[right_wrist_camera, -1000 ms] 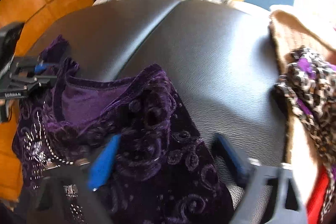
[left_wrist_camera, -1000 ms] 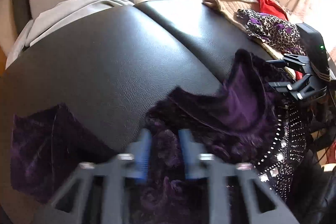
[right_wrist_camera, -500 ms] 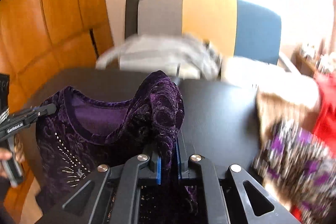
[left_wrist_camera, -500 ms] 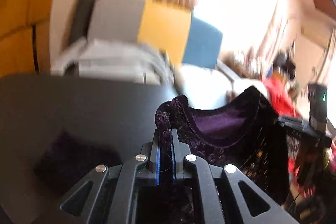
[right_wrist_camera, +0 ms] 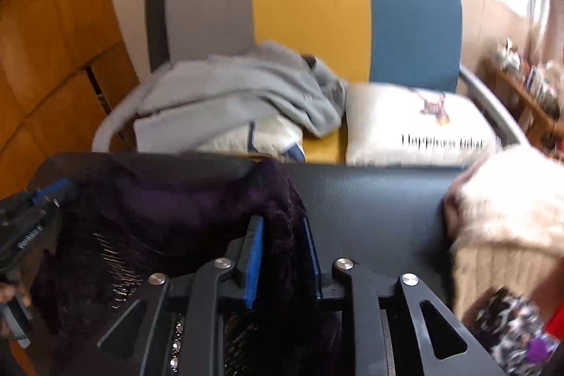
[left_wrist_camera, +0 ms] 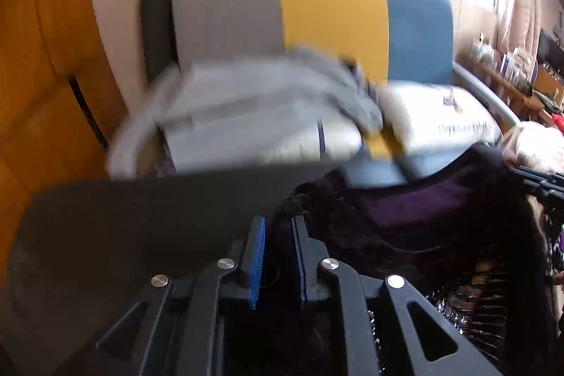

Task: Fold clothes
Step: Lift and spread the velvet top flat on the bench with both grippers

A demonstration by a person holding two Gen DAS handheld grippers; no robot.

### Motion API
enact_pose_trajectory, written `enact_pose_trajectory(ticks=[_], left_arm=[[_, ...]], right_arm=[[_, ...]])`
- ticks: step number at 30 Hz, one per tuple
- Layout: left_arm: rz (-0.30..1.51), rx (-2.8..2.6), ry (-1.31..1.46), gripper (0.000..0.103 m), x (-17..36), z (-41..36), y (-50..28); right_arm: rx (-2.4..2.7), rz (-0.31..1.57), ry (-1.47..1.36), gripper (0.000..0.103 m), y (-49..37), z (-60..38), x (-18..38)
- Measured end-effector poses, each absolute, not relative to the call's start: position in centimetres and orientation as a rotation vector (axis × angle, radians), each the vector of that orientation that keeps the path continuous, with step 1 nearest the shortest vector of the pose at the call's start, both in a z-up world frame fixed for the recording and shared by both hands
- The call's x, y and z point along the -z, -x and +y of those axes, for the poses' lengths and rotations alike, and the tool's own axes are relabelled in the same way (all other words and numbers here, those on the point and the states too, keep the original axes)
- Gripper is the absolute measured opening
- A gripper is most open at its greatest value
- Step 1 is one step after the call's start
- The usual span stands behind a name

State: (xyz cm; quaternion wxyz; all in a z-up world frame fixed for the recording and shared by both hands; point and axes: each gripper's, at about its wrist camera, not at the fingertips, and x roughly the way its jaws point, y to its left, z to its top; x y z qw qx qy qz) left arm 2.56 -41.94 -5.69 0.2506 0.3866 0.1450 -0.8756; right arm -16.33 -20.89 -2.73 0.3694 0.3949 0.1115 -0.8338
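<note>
**Velvet top lifted by both shoulders above the counter**

A second ago the dark purple velvet top with silver studs (right_wrist_camera: 197,217) lay crumpled on the black leather-look counter (right_wrist_camera: 370,199), with both claws spread over it. Now each claw is clamped on a shoulder of the garment: the left claw (left_wrist_camera: 278,256) pinches a bunch of fabric between its blue pads, and the right claw (right_wrist_camera: 282,256) does the same at the other shoulder. The neckline hangs between them, stretched roughly level, and the studded front drapes downward out of view. The cameras have tipped up, so the striped grey, yellow and blue chair (right_wrist_camera: 310,13) with its heap of pale grey clothing (right_wrist_camera: 239,94) fills the background, blurred in the left view.

Judging by this, the top is raised and spread by its shoulders, which suits laying it flat for folding. A cream knitted garment (right_wrist_camera: 507,199) rests on the counter's right side, near where the top may come down.
</note>
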Motion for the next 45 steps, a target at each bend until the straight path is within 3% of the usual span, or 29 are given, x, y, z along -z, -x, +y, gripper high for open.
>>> enact_pose_trajectory(ticks=[1,4,6,12,20,22,27,34,38,45], left_arm=[[0.387,2.352,-1.096,0.019,6.6,-42.5,-1.5],[0.563,2.369,-1.054,0.020,7.0,-41.5,-5.9],[0.539,2.418,-1.051,0.023,7.1,-38.6,-9.0],[0.342,2.464,-1.165,0.027,10.0,-30.8,-14.8],[0.318,2.362,-1.120,0.045,12.5,-34.5,-11.6],[0.335,2.345,-1.110,0.045,12.5,-35.9,-10.3],[0.373,2.301,-1.170,0.043,11.2,-37.1,-9.8],[0.611,2.400,-0.923,0.043,5.7,-33.9,-21.6],[0.698,2.357,-0.921,0.043,7.6,-31.2,-28.7],[0.842,2.269,-0.979,0.043,11.9,-27.1,-35.7]], right_arm=[[2.117,0.247,-1.020,0.041,16.0,-19.8,3.2],[2.035,0.144,-1.006,0.061,14.0,-16.2,4.0],[1.950,0.098,-1.007,0.071,11.4,-13.4,4.8],[1.957,0.094,-1.046,0.091,3.7,-5.8,9.2],[2.145,0.239,-1.089,0.095,8.0,-8.4,12.6],[2.148,0.253,-1.100,0.103,9.1,-9.0,12.8],[2.173,0.349,-1.117,0.103,9.5,-9.9,13.3],[2.143,0.255,-1.055,0.103,5.0,-7.0,9.9],[2.044,0.189,-0.974,0.103,-1.2,-3.3,8.5],[2.002,0.217,-1.051,0.103,-5.1,2.3,12.1]])
